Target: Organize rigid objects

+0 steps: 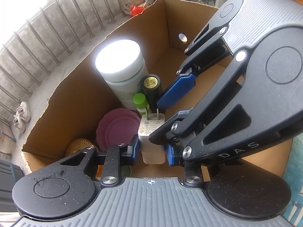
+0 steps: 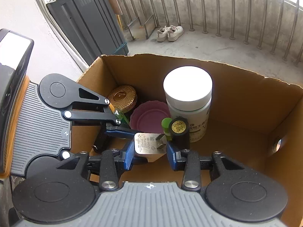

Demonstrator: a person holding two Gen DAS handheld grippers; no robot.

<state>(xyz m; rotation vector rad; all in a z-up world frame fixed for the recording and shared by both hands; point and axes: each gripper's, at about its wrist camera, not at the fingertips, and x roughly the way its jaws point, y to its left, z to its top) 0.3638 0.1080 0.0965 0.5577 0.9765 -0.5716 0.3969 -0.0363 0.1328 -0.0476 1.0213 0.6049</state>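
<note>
While the white charger (image 1: 151, 132) sits low inside the cardboard box (image 1: 79, 87), the left gripper (image 1: 152, 154) pinches its body with both blue pads touching it. The right gripper (image 2: 149, 151) has its jaws spread around the charger's pronged end, and I cannot tell if its pads press on it.

Much looks done already. Just behind the charger stand a big white bottle (image 2: 187, 102), a black tube (image 2: 179, 130) and a green-capped tube (image 2: 166, 124). A pink lid (image 2: 149, 118) and a gold lid (image 2: 123, 96) lie to the charger's left. Letting the charger go seems to be what is left.

Only the right view shows a dark cabinet (image 2: 85, 22) beyond the box. Only the left view shows the cluttered bags (image 1: 136, 5) past the box.
</note>
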